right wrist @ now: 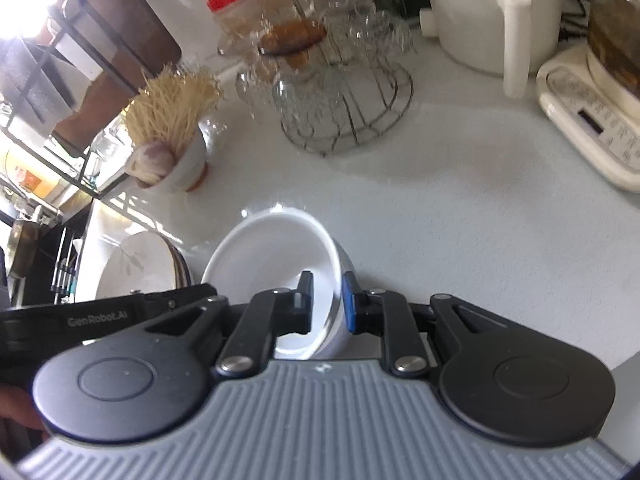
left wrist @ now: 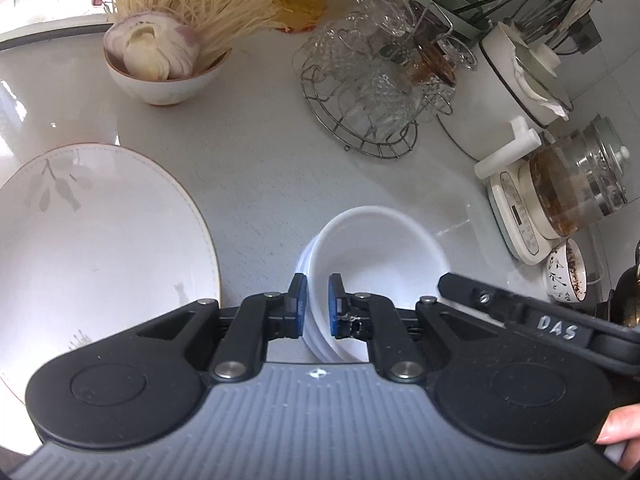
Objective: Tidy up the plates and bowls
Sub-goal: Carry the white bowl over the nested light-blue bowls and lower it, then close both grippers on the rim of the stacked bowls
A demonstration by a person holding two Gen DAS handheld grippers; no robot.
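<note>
Two grippers pinch one stack of white bowls (left wrist: pixel 376 256) on the counter (left wrist: pixel 256 168): the left gripper (left wrist: pixel 318 306) nearly closed on the near-left rims, the right gripper (right wrist: pixel 327 300) straddling the opposite wall, its pads barely parted. Glazed, slick, breakable and heavy together, they want rim grips. They look empty, like the leaf-patterned plate (left wrist: pixel 100 240) beside them; the far bowl (left wrist: pixel 164 84) holds onion and noodles.
</note>
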